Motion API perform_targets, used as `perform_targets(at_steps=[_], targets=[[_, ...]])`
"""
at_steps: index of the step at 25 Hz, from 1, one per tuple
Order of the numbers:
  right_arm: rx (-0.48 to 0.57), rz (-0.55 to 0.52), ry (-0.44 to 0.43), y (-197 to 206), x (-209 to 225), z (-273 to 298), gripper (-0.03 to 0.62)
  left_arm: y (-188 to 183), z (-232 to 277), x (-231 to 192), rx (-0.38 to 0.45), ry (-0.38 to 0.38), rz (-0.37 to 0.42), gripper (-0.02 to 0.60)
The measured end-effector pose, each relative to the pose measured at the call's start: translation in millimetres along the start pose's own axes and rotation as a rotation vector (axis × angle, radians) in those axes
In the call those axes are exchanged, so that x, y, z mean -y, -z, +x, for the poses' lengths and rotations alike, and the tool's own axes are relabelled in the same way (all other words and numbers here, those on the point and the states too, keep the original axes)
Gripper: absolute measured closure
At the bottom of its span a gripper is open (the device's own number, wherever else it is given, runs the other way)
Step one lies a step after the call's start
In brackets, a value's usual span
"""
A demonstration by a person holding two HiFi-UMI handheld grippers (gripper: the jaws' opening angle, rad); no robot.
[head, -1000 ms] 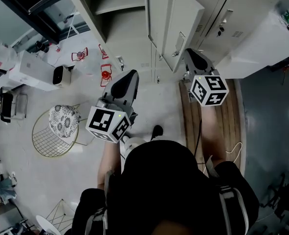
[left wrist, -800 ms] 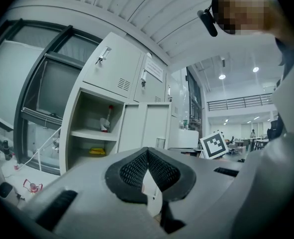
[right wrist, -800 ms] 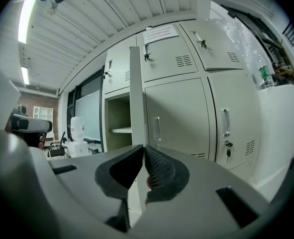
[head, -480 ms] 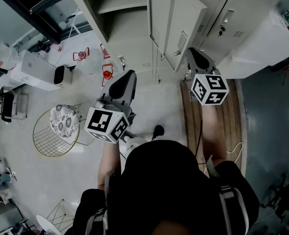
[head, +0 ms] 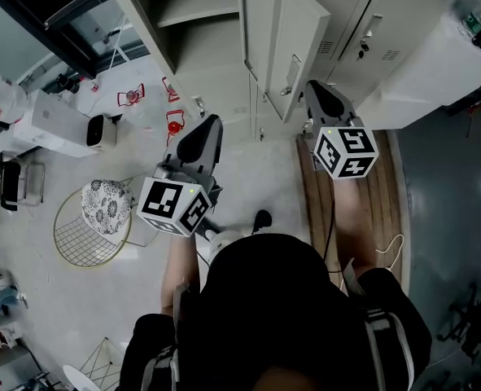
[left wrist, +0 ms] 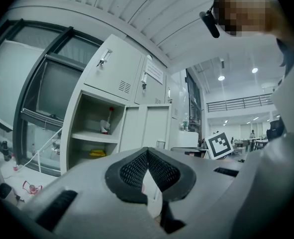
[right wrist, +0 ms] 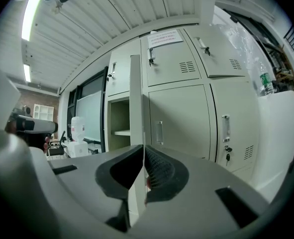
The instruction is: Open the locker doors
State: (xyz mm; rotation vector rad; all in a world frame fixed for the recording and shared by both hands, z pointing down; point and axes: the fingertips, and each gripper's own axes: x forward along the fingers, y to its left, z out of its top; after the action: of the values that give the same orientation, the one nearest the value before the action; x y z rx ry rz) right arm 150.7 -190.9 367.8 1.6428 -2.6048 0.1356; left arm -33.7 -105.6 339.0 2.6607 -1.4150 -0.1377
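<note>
Locker door (right wrist: 135, 93) edge pinched in right tongs (right wrist: 143, 151), just tightened (door swung outward).

Overhead view of a pale floor (head: 134, 300). Cream lockers (head: 395, 6) stand along the top edge. At middle left sits a round wire stool (head: 77, 239) with a patterned cushion (head: 107, 204). Above it are a white box (head: 45, 120) and small red objects (head: 175, 125). Wooden planks (head: 378, 210) lie at right.
</note>
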Motion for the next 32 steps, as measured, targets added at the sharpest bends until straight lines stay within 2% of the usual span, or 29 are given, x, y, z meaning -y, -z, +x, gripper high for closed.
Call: perform_targets(at_steps=[6,15,32], targets=[[0.017,-0.024,-0.025,-11.4,-15.1,-8.6,0.58,-1.2,-0.9,-2.1,0.002,0.001,0.0,0.566],[0.047,-0.031,-0.117,-23.6,-62.2,-13.8,0.585,-3.2,-8.1,-5.8,0.005,-0.004,0.006,0.566],[0.069,-0.054,-0.285,-24.9,-148.1,10.0,0.586,-6.3,-36.0,-42.1,0.004,-0.069,0.003,0.566]])
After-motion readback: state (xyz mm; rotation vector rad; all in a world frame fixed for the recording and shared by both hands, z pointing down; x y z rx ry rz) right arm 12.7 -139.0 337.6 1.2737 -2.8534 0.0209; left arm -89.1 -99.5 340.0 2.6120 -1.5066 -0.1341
